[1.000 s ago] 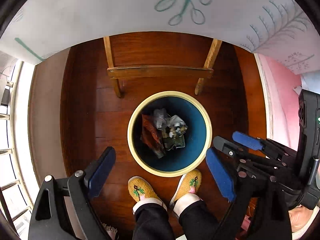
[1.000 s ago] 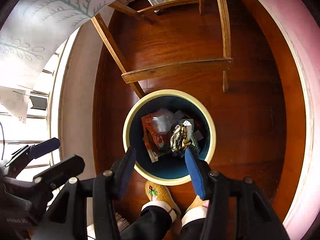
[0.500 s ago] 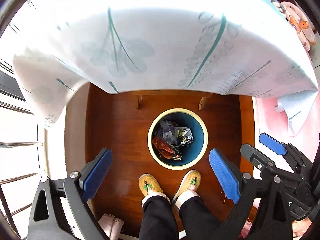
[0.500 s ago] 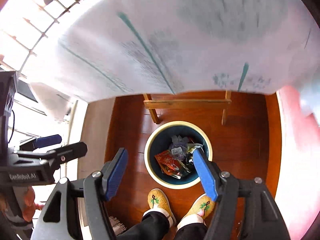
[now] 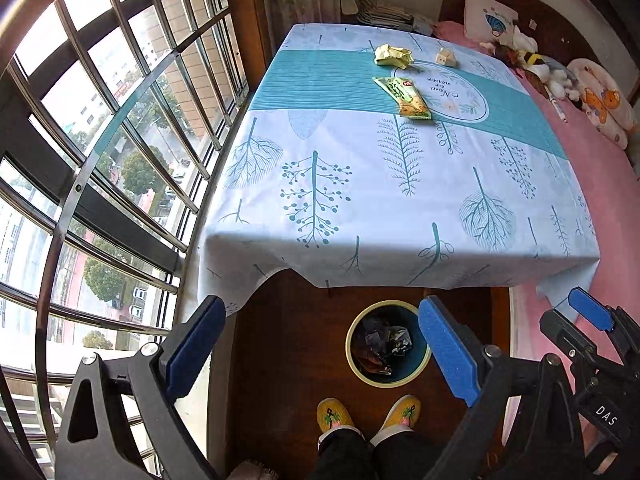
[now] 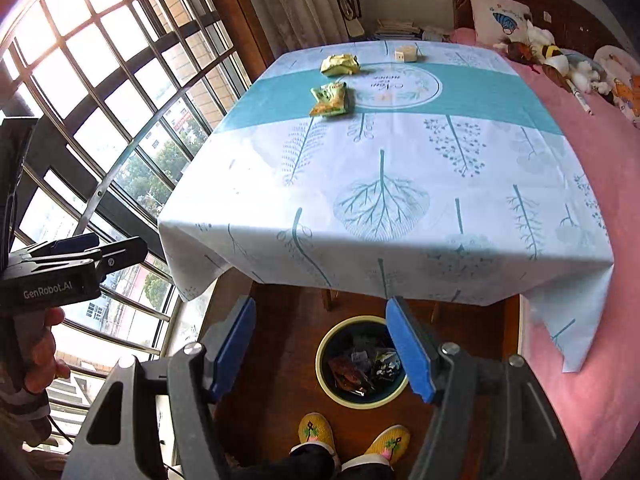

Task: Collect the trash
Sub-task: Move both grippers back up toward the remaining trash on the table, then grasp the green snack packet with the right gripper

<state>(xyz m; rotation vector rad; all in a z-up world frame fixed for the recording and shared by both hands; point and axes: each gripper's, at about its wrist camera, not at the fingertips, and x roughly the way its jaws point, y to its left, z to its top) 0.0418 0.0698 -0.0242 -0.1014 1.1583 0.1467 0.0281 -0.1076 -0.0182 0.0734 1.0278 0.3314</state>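
Both claws, left claw (image 5: 320,354) and right claw (image 6: 320,350), are now hanging open and empty above the bin (image 5: 389,344), having risen; the right jaws have just been opening. Wrappers (image 5: 402,96) are waiting on the bench (image 5: 392,200).

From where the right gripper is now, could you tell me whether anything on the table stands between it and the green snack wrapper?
Nothing visible: only bare tablecloth lies between the open right gripper and the green snack wrapper.

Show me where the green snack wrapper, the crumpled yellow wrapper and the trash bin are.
green snack wrapper (image 5: 403,97): left wrist view, middle of the pack.
crumpled yellow wrapper (image 5: 393,55): left wrist view, centre of the crumple.
trash bin (image 6: 325,380): right wrist view, pale rim at its left.
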